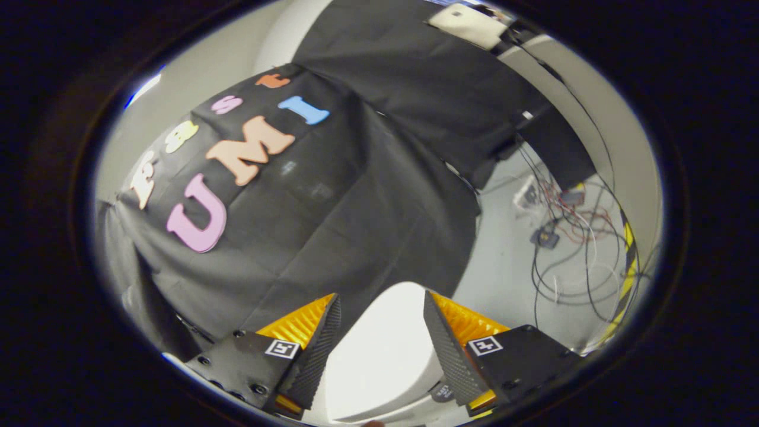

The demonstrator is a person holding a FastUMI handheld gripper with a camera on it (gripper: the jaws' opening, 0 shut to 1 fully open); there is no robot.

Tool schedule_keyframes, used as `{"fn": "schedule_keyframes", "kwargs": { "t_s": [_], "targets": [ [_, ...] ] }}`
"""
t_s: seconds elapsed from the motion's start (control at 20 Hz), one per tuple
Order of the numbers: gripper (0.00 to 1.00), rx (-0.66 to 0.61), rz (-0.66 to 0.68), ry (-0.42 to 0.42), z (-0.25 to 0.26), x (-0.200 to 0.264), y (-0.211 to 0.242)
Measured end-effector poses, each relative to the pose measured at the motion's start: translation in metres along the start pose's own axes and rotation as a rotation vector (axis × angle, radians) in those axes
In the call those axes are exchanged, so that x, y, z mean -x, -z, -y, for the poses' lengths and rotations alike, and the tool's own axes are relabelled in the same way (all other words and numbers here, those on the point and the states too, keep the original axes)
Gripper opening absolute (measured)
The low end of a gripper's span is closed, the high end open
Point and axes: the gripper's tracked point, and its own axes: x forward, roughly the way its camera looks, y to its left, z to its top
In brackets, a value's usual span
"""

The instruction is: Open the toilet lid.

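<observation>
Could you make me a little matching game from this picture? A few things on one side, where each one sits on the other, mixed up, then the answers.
Things:
1. toilet lid
2. tangle of cables
3. black cloth
4. tool

Places:
A. hanging as the wall beyond the fingers
B. white, between the two fingers
C. lying on the pale floor, beside the cloth
D. open, its fingers on either side of the lid, apart from it

Pairs: 1-B, 2-C, 3-A, 4-D
</observation>
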Motion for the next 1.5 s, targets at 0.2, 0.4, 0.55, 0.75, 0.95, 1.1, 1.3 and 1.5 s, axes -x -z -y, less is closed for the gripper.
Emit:
{"fn": "schedule_keyframes", "kwargs": {
  "t_s": [0.2,0.4,0.55,0.75,0.95,1.1,1.3,1.5],
  "targets": [
    [0.88,-0.117,-0.077,0.026,0.018,0.001,0.051],
    [0.88,-0.169,-0.131,0.086,0.042,0.005,0.088],
    [0.88,-0.185,-0.146,0.082,0.045,0.013,0.101],
    [0.71,-0.232,-0.112,0.100,0.057,0.022,0.098],
    [0.71,-0.199,-0.174,0.157,0.075,0.031,0.124],
    [0.71,-0.208,-0.234,0.146,0.070,0.029,0.144],
    [0.30,-0.179,-0.289,0.126,0.063,0.027,0.153],
    [0.20,-0.200,-0.295,0.124,0.058,0.025,0.154]
  ]
}}
